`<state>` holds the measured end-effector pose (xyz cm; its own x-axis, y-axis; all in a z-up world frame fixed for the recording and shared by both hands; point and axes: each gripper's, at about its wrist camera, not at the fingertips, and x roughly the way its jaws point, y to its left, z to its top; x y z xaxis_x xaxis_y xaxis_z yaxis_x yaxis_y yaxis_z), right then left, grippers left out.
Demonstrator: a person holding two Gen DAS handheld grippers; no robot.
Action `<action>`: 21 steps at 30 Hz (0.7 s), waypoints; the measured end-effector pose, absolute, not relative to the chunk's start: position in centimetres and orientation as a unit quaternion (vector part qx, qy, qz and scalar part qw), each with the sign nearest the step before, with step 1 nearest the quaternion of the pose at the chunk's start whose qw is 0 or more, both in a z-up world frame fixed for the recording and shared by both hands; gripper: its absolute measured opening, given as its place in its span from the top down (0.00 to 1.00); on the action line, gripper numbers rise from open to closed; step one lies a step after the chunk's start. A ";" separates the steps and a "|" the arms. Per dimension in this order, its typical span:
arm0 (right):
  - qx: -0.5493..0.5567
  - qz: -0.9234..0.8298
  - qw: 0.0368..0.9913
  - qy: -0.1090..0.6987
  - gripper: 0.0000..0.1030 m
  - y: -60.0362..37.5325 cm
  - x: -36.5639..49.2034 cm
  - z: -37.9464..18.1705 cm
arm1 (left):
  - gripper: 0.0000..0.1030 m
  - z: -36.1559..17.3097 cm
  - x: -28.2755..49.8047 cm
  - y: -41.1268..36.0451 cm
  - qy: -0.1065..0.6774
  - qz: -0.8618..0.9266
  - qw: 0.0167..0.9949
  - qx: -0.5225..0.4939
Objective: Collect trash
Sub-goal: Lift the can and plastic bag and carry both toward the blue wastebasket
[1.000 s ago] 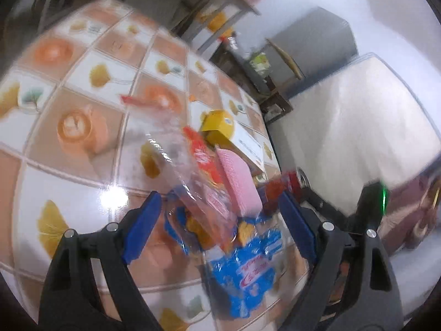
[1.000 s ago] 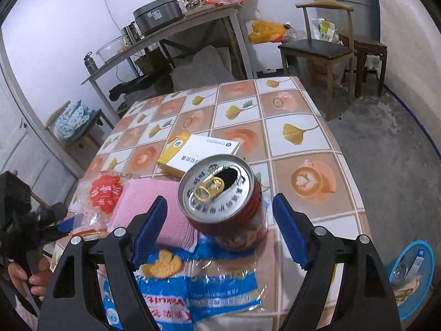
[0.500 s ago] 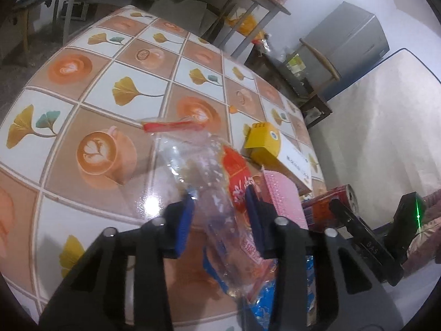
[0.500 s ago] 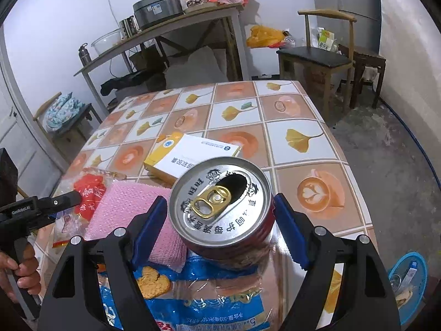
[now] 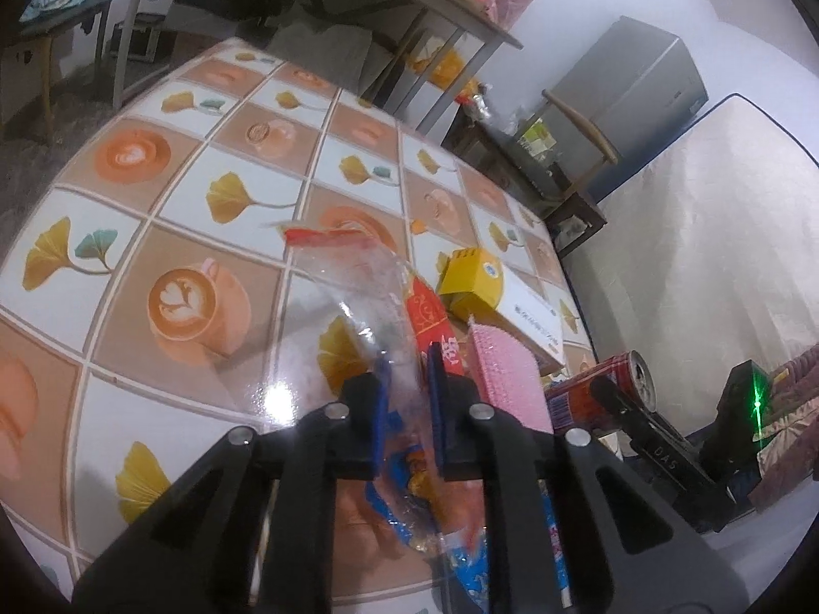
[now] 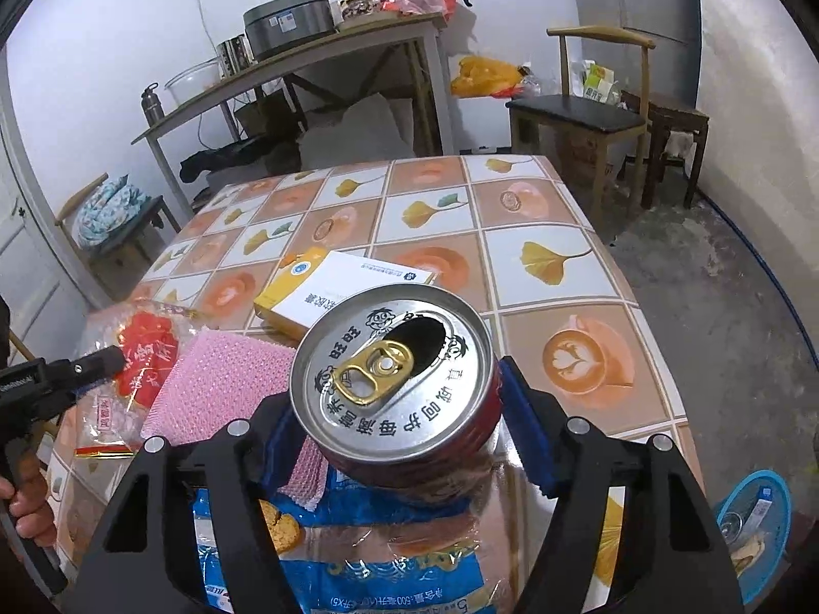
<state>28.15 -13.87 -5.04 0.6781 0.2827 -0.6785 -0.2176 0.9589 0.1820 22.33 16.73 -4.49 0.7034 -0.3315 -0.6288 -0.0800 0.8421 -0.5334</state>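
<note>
**Trash pickup just starting: two items being gripped, most litter not yet collected**

On the left, the left gripper [image 5: 404, 399] has its blue-padded jaws closing on a clear plastic wrapper [image 5: 358, 286] with a red strip along its far edge. The film passes between the pads and looks pinched there, though its transparency makes the exact contact hard to judge. Most of the wrapper trails forward over the tiled worktop [image 5: 179, 194], which is patterned with ginkgo leaves and coffee cups.

Moving right, three more pieces of litter lie close together on the worktop: a pink bubble-wrap pouch [image 6: 225, 384], a yellow and white carton [image 6: 343, 291] just behind it, and a blue and clear snack bag [image 6: 389, 552] at the near edge, partly under the other things.

Further right, the right gripper [image 6: 404, 440] has its jaws closing around an opened red drink can [image 6: 394, 378], one pad at each side of the can's body. The can stands on the snack bag, tilted towards the camera, with its pull tab and open mouth showing.

At the far right, a blue waste basket [image 6: 773, 491] sits on the floor beside the worktop with a few scraps already inside.

As a judgement, the task is at an early stage: the wrapper and can are being secured, nothing from this cluster has reached the basket, and the pouch, carton and snack bag remain to be collected.
</note>
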 end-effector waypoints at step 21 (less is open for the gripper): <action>0.052 0.138 0.929 0.341 0.35 -14.8 25.5 -2.2 | 0.94 1.1 18.6 16.4 0.304 -0.089 0.919 -0.233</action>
